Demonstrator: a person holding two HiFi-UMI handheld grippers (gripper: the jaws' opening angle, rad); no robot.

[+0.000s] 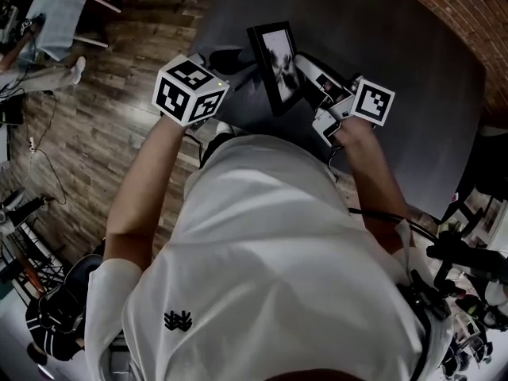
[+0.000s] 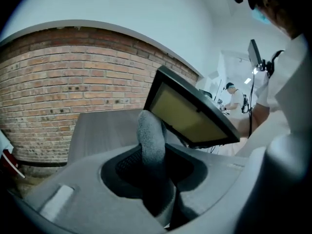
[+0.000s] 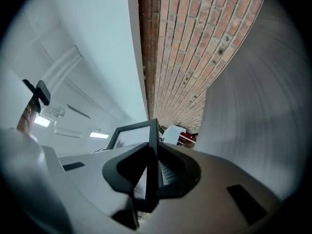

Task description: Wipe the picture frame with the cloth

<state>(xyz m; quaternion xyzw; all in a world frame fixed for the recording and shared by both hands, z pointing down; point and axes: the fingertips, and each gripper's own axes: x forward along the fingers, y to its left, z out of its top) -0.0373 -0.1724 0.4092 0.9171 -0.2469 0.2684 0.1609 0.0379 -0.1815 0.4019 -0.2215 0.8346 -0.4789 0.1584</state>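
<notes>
picture frame (image 1: 275, 66) was held by its edge in right gripper (image 3: 148, 172), left gripper (image 2: 155, 177) pinched grey cloth (image 2: 151, 135) just beside it

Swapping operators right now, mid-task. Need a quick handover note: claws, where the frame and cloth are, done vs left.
Left claw: shut on the grey cloth, which sticks out ahead of the jaws.
Right claw: shut on one edge of the picture frame, held up above the dark table.
Positions: the cloth tip is at a lower corner of the frame's back side; contact can't be confirmed.
Done: both things are picked up and brought together.
Left: wipe the frame. How much is already wiped can't be told.
</notes>
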